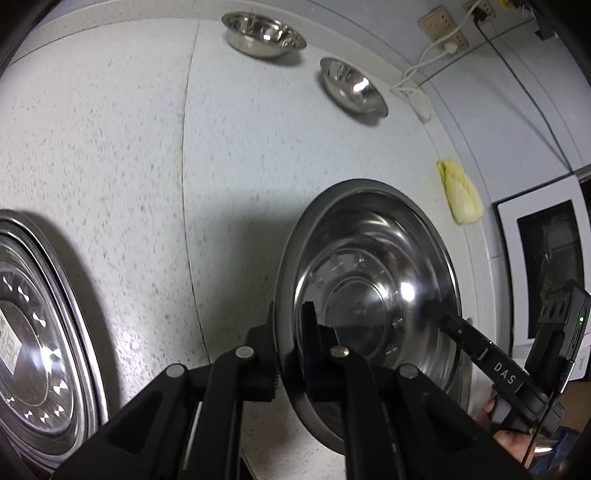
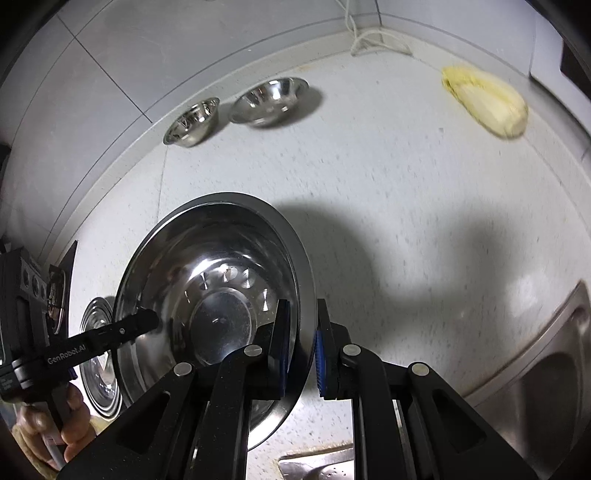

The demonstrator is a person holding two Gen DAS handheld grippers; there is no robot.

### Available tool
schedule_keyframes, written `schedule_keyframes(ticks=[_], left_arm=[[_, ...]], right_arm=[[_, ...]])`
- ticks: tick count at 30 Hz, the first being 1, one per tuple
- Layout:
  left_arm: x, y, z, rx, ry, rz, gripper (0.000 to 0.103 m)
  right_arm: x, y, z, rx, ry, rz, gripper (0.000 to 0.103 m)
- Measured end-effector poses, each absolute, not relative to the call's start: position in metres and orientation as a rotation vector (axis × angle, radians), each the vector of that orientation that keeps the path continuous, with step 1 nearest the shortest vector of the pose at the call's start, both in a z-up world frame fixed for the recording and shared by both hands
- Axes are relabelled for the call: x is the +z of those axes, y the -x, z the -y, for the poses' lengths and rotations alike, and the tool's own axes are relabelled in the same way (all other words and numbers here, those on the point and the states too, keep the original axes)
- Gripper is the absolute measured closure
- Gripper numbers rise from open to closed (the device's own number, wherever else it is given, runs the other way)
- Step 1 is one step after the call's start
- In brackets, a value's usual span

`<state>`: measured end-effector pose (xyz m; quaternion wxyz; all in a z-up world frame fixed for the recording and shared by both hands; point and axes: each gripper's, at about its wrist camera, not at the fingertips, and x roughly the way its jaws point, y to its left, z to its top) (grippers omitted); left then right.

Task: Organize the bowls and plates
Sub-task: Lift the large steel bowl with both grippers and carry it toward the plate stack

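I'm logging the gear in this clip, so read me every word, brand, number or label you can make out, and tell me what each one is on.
"DAS": white letters on the right gripper's finger, seen from the left wrist.
"GenRobot.AI": white letters on the left gripper's finger, seen from the right wrist.
Label reflected in the plate stack: too blurred to read.
Large steel plate, small bowls, wall sockets: no text.

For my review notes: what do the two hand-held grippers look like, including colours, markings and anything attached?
Both are black, angular linkage frames with silver pivot pins. The left hand-held gripper has black pads; its side reads "GenRobot.AI". The right hand-held gripper has blue ribbed pads; its finger reads "DAS", and a black module behind it shows a green light. A bare hand grips the left handle; no sleeve is visible.
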<state>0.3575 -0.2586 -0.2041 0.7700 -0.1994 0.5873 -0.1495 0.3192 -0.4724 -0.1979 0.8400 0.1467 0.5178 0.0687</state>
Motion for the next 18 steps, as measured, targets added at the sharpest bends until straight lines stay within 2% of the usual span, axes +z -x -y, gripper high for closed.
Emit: schedule_keyframes(ticks=[8,18], left_arm=[[-0.224,-0.353,0.259,-0.301,0.394,-1.294,0.094],[-0.223,-0.351,0.253,-0.297,0.391,-1.289,0.093]], right_arm=[[-0.228,-0.320,0.470,0.157,-0.332,-1.133,0.092],[-0.229,-0.323,0.466,0.188,-0.301,-1.130,0.092]])
